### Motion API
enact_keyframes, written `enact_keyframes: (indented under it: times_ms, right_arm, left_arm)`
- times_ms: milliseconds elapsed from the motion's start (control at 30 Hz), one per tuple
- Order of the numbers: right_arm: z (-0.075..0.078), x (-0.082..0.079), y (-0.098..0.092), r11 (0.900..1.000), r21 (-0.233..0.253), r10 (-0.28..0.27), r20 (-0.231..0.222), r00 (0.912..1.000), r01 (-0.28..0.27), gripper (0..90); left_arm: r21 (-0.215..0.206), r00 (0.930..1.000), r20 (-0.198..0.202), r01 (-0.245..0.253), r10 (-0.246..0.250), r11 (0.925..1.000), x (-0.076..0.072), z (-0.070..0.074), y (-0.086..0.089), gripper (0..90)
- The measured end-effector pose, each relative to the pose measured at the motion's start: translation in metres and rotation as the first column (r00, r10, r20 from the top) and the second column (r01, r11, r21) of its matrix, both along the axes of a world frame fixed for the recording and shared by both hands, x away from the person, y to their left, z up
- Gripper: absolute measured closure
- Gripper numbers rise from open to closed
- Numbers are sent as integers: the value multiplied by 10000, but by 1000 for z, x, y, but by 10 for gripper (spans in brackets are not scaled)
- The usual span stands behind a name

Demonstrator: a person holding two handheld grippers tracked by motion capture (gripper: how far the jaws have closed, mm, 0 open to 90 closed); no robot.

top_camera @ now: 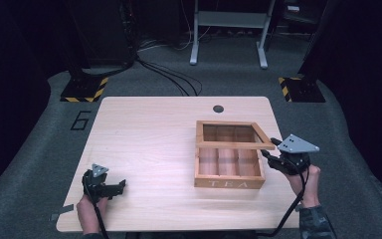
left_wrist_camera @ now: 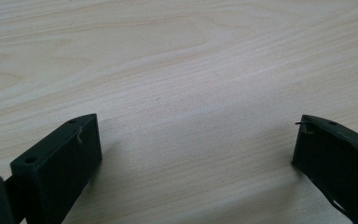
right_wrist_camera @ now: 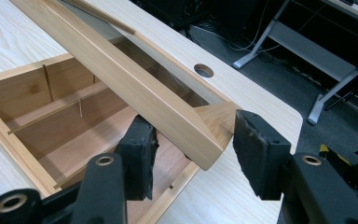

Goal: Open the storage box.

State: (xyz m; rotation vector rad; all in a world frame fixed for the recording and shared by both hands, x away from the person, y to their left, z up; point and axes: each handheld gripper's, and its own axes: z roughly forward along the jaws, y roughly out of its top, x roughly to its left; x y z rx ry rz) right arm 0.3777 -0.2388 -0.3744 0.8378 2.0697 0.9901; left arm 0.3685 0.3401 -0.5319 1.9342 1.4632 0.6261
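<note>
A wooden tea box [top_camera: 229, 183] marked TEA stands on the right half of the table [top_camera: 149, 139], its dividers showing inside [right_wrist_camera: 51, 116]. Its framed lid [top_camera: 234, 145] is tilted up, hinged at the far side. My right gripper [top_camera: 271, 148] is at the lid's front right corner. In the right gripper view the jaws [right_wrist_camera: 193, 144] are open, with the lid's front rail [right_wrist_camera: 135, 88] between them: one jaw sits under the rail, the other stands a little apart from it. My left gripper [top_camera: 122, 186] is near the front left edge, open over bare wood [left_wrist_camera: 196, 140].
A round cable hole [top_camera: 218, 108] lies in the table behind the box. Dark floor with cables, hazard-taped stands [top_camera: 84, 89] and a grey desk frame [top_camera: 229, 30] lie beyond the far edge. Bare tabletop spreads left of the box.
</note>
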Motion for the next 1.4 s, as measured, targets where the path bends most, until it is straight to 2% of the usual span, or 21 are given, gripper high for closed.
enact_keyframes:
  times_ms: [533, 733, 967, 1400]
  right_arm:
    - [12, 8, -1, 10000, 2, -29, -54, 10000, 29, 531]
    - [18, 13, -2, 9999, -136, -36, -74, 10000, 35, 561]
    - [23, 17, -4, 10000, 10, -30, -270, 9996, 30, 572]
    - [30, 25, -6, 9999, -1, -121, -261, 9996, 121, 610]
  left_arm:
    - [21, 10000, 76, -40, 40, 10000, 0, 0, 0, 9]
    - [19, 10000, 72, -35, 35, 10000, 0, 0, 0, 9]
    - [-2, 10000, 55, -42, 42, 10000, 0, 0, 0, 9]
    - [3, 10000, 50, -40, 40, 10000, 0, 0, 0, 9]
